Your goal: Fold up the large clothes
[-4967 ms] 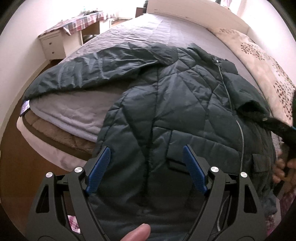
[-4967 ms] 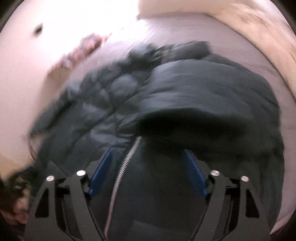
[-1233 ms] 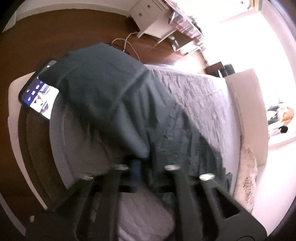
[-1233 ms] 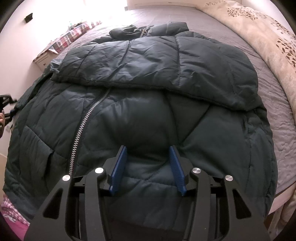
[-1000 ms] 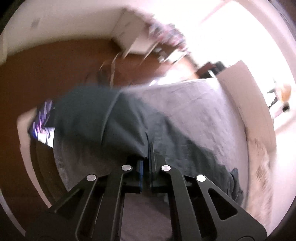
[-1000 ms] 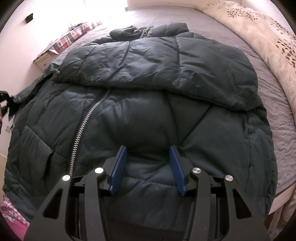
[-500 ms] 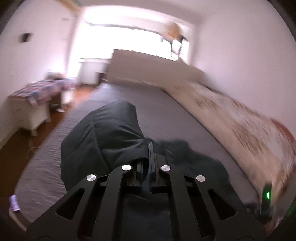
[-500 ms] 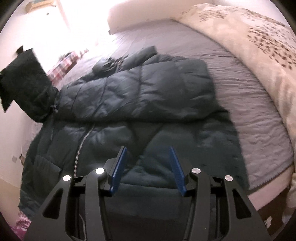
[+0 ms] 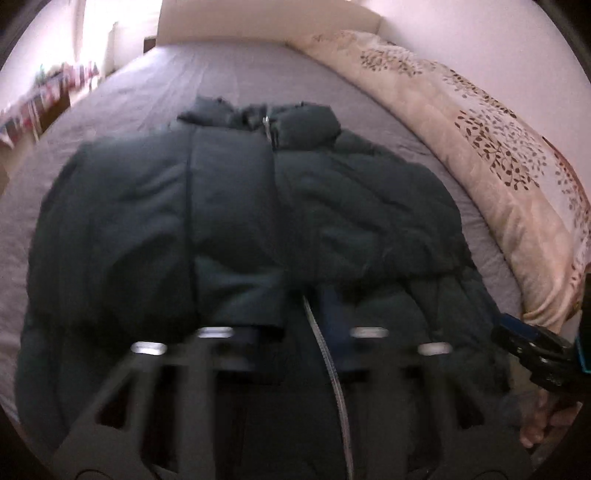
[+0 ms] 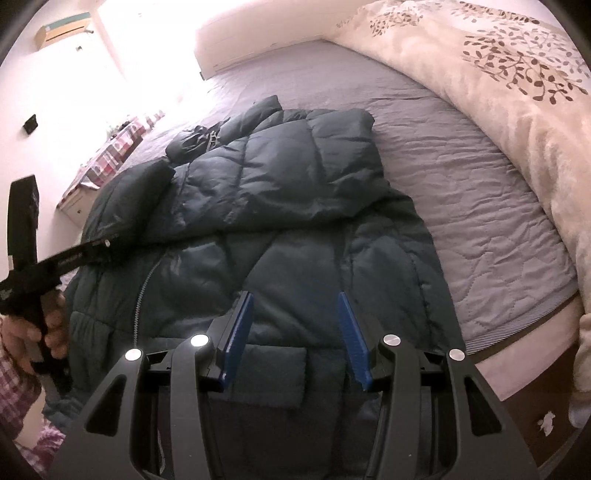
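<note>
Jacket (image 10: 295, 229): dark, quilted, flat on bed (image 10: 480, 206), both sleeves folded across chest. Bulky, soft, probably slippery; best gripped at hem. Right claw (image 10: 295, 336): apart, empty, above hem. Left claw (image 9: 291, 332): blurred, apparently apart.

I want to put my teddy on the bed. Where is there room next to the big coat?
Bare grey sheet lies between the jacket and the leaf-print duvet, and more above the collar toward the headboard. The near half is crowded: jacket, left gripper, right gripper.
</note>
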{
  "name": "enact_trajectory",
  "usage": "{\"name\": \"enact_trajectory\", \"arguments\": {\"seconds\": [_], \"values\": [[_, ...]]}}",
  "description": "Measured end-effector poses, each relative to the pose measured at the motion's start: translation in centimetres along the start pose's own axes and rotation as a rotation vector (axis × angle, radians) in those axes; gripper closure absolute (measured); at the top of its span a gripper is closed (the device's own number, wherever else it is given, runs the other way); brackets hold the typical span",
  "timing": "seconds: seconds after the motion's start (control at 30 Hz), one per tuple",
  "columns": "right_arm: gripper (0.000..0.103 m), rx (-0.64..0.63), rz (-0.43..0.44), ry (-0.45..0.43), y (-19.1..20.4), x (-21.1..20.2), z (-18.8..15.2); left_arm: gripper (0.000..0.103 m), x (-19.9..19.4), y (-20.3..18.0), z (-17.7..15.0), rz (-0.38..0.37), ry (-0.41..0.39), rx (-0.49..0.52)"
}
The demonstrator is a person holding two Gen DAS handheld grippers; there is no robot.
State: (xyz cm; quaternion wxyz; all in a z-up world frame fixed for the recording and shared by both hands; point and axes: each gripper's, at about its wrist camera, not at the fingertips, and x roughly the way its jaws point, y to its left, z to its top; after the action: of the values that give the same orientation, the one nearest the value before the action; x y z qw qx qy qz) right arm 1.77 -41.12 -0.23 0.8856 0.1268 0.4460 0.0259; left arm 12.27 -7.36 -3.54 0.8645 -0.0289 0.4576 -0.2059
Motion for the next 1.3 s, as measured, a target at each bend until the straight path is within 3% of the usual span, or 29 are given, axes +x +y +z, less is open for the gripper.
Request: {"name": "enact_trajectory", "arguments": {"seconds": [0.03,0.07,0.27,0.33,0.53,0.67,0.7,0.73,0.87,1.13,1.17,1.2,1.27,1.3], "values": [[0.054,-0.003,0.004,0.002,0.2,0.1,0.1,0.027,-0.4,-0.2,-0.4,-0.001,-0.008,-0.012],[0.054,-0.008,0.008,0.004,0.5,0.1,0.1,0.025,-0.9,-0.2,-0.8,-0.004,-0.015,-0.019],[0.054,-0.087,0.028,0.009,3.9,0.3,0.9,0.023,-4.6,1.1,-3.7,-0.046,-0.034,-0.054],[0.044,-0.141,0.035,-0.006,6.0,0.2,1.4,0.023,-6.6,2.1,-5.1,-0.012,-0.067,-0.057],[0.037,-0.353,0.093,-0.034,14.8,0.6,2.6,0.023,-11.3,5.7,-8.7,0.167,-0.133,-0.130],[0.036,-0.468,0.138,-0.040,21.4,1.7,3.5,0.023,-13.3,7.8,-10.6,0.178,-0.164,-0.214],[0.029,-0.501,0.141,-0.044,23.2,2.1,3.6,0.023,-13.7,8.2,-11.0,0.172,-0.170,-0.224],[0.021,-0.544,0.134,-0.051,25.4,2.7,3.8,0.023,-14.0,8.5,-11.2,0.170,-0.175,-0.228],[0.021,-0.666,0.063,-0.062,30.9,5.7,3.7,0.023,-14.9,9.5,-11.9,0.162,-0.202,-0.238],[0.021,-0.781,-0.115,0.036,34.6,13.3,2.4,0.023,-15.1,10.8,-12.4,0.136,-0.212,-0.267],[0.025,-0.794,-0.138,0.031,34.5,13.8,2.2,0.023,-15.2,11.0,-12.4,0.135,-0.213,-0.272],[0.037,-0.797,-0.136,0.030,34.1,13.9,2.0,0.023,-15.2,11.0,-12.4,0.134,-0.216,-0.276],[0.062,-0.781,-0.108,0.041,33.4,13.8,2.2,0.023,-15.2,11.1,-12.5,0.134,-0.218,-0.282],[0.082,-0.762,-0.122,0.030,32.9,13.5,2.5,0.023,-15.2,11.2,-12.5,0.133,-0.217,-0.284]]}}
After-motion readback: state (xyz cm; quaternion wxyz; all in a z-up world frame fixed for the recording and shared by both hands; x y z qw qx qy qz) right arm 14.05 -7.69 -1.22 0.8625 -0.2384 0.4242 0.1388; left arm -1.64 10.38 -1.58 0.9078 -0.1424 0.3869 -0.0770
